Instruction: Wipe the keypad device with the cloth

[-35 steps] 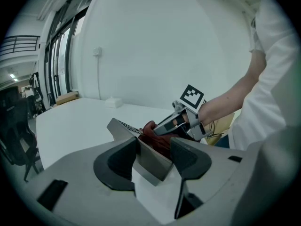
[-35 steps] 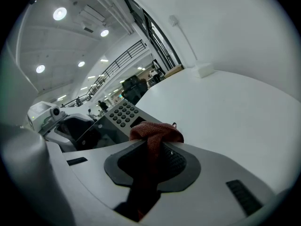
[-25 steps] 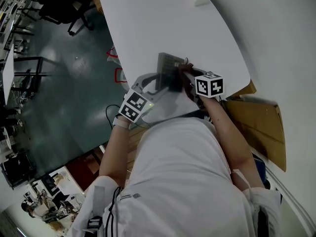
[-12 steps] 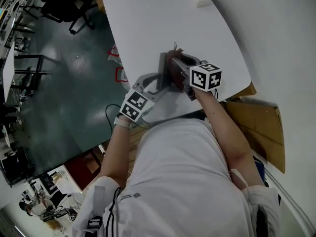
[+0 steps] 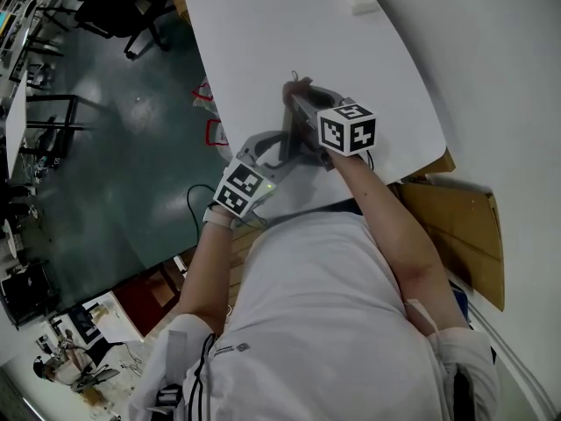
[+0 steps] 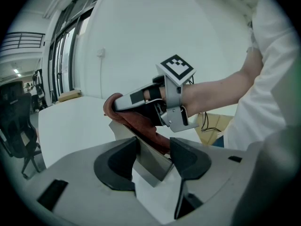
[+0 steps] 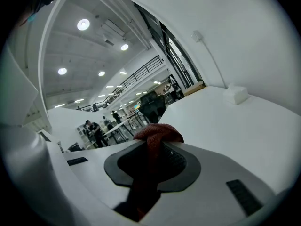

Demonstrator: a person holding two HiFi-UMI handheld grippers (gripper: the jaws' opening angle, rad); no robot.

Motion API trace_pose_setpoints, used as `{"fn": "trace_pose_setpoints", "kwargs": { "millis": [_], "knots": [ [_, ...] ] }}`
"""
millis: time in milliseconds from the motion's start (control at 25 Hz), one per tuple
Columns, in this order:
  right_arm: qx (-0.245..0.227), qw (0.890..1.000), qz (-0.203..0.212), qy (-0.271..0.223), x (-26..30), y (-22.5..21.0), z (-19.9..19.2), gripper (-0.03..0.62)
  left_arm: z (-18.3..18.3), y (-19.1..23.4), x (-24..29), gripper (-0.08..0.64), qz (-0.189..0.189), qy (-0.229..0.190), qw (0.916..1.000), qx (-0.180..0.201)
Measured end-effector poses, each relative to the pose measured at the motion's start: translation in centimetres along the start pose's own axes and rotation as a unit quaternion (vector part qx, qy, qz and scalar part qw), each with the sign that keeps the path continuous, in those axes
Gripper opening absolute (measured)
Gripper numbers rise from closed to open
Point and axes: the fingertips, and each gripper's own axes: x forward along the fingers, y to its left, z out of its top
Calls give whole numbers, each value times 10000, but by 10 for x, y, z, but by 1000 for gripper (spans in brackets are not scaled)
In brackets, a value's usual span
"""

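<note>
My left gripper (image 6: 153, 149) has its jaws closed onto the lower edge of the keypad device (image 6: 149, 160), a thin grey slab held tilted at frame centre. My right gripper (image 7: 155, 150) is clamped tight on the reddish-brown cloth (image 7: 158, 132), which lies bunched against the slab's upper face. The white table (image 5: 263, 33) extends beyond.

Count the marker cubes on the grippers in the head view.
2. One marker cube on the left gripper, holding the keypad device at the table edge; the other on the right gripper, holding the cloth. None seem hidden.
</note>
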Motion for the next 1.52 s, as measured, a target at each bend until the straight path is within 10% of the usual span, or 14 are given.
{"fn": "trace_pose_setpoints", "kwargs": {
  "millis": [560,1080,1520],
  "knots": [
    [272,9987,-365,-209,-3,-27,-11,82,1,1,-1,224,44,-101,9999,-66],
    [442,9898,-1292,417,-36,-102,-68,81,2,0,0,222,106,-192,9997,-102],
    [289,9883,-1174,931,-59,-77,-96,81,3,1,-1,222,127,-234,9996,-123]
  ]
}}
